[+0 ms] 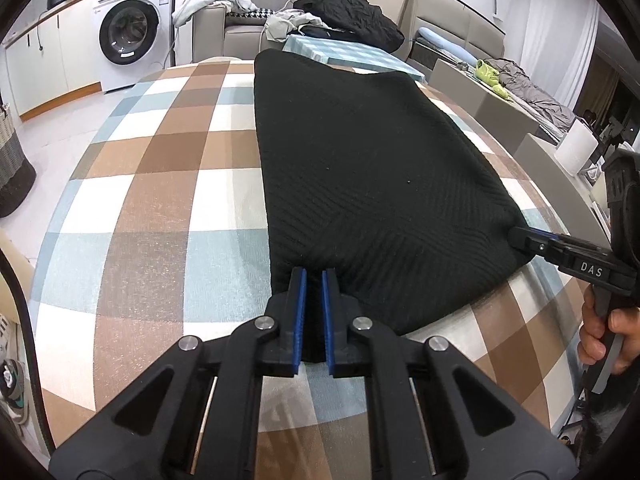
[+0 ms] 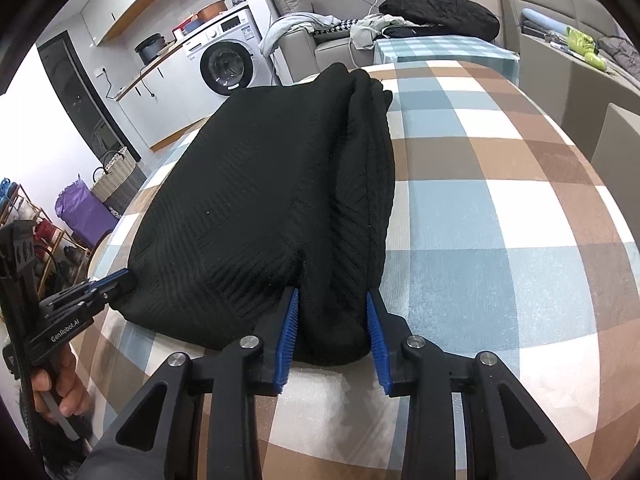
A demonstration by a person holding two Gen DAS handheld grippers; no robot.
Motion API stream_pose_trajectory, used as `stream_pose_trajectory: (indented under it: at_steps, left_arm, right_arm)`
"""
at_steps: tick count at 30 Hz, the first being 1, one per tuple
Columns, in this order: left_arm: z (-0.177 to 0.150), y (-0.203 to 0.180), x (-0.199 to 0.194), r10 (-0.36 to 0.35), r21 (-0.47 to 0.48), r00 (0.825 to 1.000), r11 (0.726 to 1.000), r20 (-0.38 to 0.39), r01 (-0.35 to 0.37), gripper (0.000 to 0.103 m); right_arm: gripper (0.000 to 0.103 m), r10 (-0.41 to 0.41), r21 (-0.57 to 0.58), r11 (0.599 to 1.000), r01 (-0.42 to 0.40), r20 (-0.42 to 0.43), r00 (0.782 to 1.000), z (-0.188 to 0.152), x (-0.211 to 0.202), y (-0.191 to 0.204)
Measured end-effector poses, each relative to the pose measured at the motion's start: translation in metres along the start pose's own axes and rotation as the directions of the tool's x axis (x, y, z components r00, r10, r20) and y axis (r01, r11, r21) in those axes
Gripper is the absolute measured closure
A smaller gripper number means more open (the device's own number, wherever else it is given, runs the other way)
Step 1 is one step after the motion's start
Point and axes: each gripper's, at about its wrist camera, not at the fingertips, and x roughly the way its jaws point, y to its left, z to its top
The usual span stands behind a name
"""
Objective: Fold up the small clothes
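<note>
- Right, the black knit garment [image 1: 360, 184] lies folded into a long dark slab on the desk [image 1: 160, 208], over its brown, white and pale-blue checked cloth, running from the near edge away toward the far end.
- The left claw [image 1: 314, 280] is down at the garment's near left corner, blue pads almost together with a thin bit of the black fabric pinched between them.
- Seen from the right wrist, that same claw comes in from the left and meets the corner of the knit just above the desk surface.
- The right claw [image 2: 332, 300] sits at the near right corner, jaws standing partly apart, a thick roll of the folded edge bunched between the blue pads.
- The pads look to be touching the fabric on both sides there, though how hard they press I cannot tell.
- A hand [image 1: 604, 336] wraps the right claw's grip at the edge of the left wrist view; the other hand [image 2: 60, 392] holds the left claw's grip low in the right wrist view.
- Along the garment's right side the layers stack up in several rounded folds.
- Behind, a washing machine [image 1: 128, 32] stands against the wall, and a sofa [image 1: 240, 20] carries a heap of dark and pale clothes.
</note>
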Motion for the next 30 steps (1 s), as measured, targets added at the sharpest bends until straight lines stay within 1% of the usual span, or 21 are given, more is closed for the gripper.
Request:
stream_pose_trajectory:
  at_steps: [2, 3, 4, 5, 6, 7, 8, 9, 10, 11, 13, 14, 15, 16, 17, 20, 27, 30]
  left_arm:
    - [-0.001, -0.001, -0.005, 0.010, 0.002, 1.000, 1.000, 0.012, -0.010, 0.096]
    - [-0.001, -0.001, -0.007, 0.017, 0.004, 1.000, 1.000, 0.016, -0.017, 0.091]
    - [-0.002, -0.002, -0.010, 0.025, 0.005, 0.999, 1.000, 0.023, -0.026, 0.086]
    - [-0.003, -0.003, -0.015, 0.032, 0.005, 0.999, 0.999, 0.039, -0.032, 0.074]
    - [-0.003, -0.004, -0.020, 0.034, 0.003, 0.998, 0.999, 0.059, -0.034, 0.055]
    - [-0.004, -0.004, -0.025, 0.034, 0.001, 0.996, 0.999, 0.083, -0.035, 0.046]
    - [-0.004, -0.005, -0.031, 0.033, 0.001, 0.993, 0.999, 0.110, -0.033, 0.034]
    - [-0.005, -0.005, -0.036, 0.032, 0.002, 0.991, 0.999, 0.131, -0.032, 0.028]
    - [-0.006, -0.006, -0.041, 0.028, 0.005, 0.987, 1.000, 0.157, -0.029, 0.025]
    - [-0.006, -0.007, -0.046, 0.030, 0.008, 0.984, 0.999, 0.177, -0.032, 0.020]
    - [-0.005, -0.009, -0.054, 0.031, 0.012, 0.978, 0.999, 0.208, -0.035, 0.018]
    - [-0.005, -0.011, -0.057, 0.027, 0.018, 0.975, 0.999, 0.218, -0.032, 0.015]
    - [-0.005, -0.012, -0.059, 0.028, 0.022, 0.974, 0.999, 0.225, -0.034, 0.009]
    - [-0.005, -0.013, -0.062, 0.029, 0.026, 0.971, 0.999, 0.238, -0.037, 0.006]
    - [-0.006, -0.014, -0.065, 0.037, 0.028, 0.964, 0.999, 0.263, -0.046, 0.001]
    - [-0.011, -0.016, -0.075, 0.046, 0.037, 0.945, 0.997, 0.324, -0.062, 0.001]
    - [-0.020, -0.015, -0.081, 0.055, 0.035, 0.923, 0.997, 0.380, -0.074, 0.001]
    - [-0.024, -0.016, -0.083, 0.058, 0.038, 0.917, 0.996, 0.394, -0.080, 0.001]
  right_arm:
    - [0.059, -0.007, -0.013, 1.000, 0.008, 0.020, 1.000, -0.001, -0.006, 0.001]
    - [0.056, -0.014, -0.025, 1.000, 0.015, 0.036, 0.999, -0.002, -0.011, 0.001]
    - [0.047, -0.021, -0.034, 0.999, 0.022, 0.045, 0.999, -0.002, -0.014, 0.002]
    - [0.038, -0.023, -0.049, 0.998, 0.026, 0.062, 0.998, -0.003, -0.020, 0.003]
    - [0.034, -0.020, -0.059, 0.998, 0.025, 0.081, 0.997, -0.003, -0.025, 0.003]
    - [0.027, -0.014, -0.065, 0.998, 0.020, 0.096, 0.995, -0.004, -0.029, 0.004]
    - [0.017, 0.002, -0.075, 0.997, 0.007, 0.115, 0.993, -0.004, -0.034, 0.005]
    - [0.013, 0.017, -0.081, 0.997, -0.007, 0.132, 0.991, -0.005, -0.039, 0.005]
    - [0.008, 0.031, -0.086, 0.996, -0.018, 0.149, 0.988, -0.005, -0.045, 0.006]
    - [0.004, 0.044, -0.092, 0.995, -0.029, 0.168, 0.985, -0.006, -0.050, 0.007]
    - [0.000, 0.059, -0.107, 0.994, -0.037, 0.210, 0.976, -0.006, -0.060, 0.010]
    - [0.000, 0.067, -0.119, 0.992, -0.040, 0.234, 0.970, -0.007, -0.066, 0.011]
    - [0.000, 0.075, -0.129, 0.991, -0.043, 0.253, 0.965, -0.007, -0.071, 0.013]
    - [0.000, 0.084, -0.136, 0.990, -0.048, 0.268, 0.960, -0.007, -0.074, 0.014]
    - [0.000, 0.092, -0.144, 0.988, -0.053, 0.279, 0.956, -0.007, -0.076, 0.015]
    - [0.000, 0.122, -0.174, 0.982, -0.068, 0.323, 0.939, -0.010, -0.087, 0.019]
    - [0.000, 0.163, -0.241, 0.968, -0.076, 0.366, 0.916, -0.024, -0.087, 0.029]
    - [0.000, 0.171, -0.263, 0.962, -0.069, 0.389, 0.905, -0.031, -0.084, 0.032]
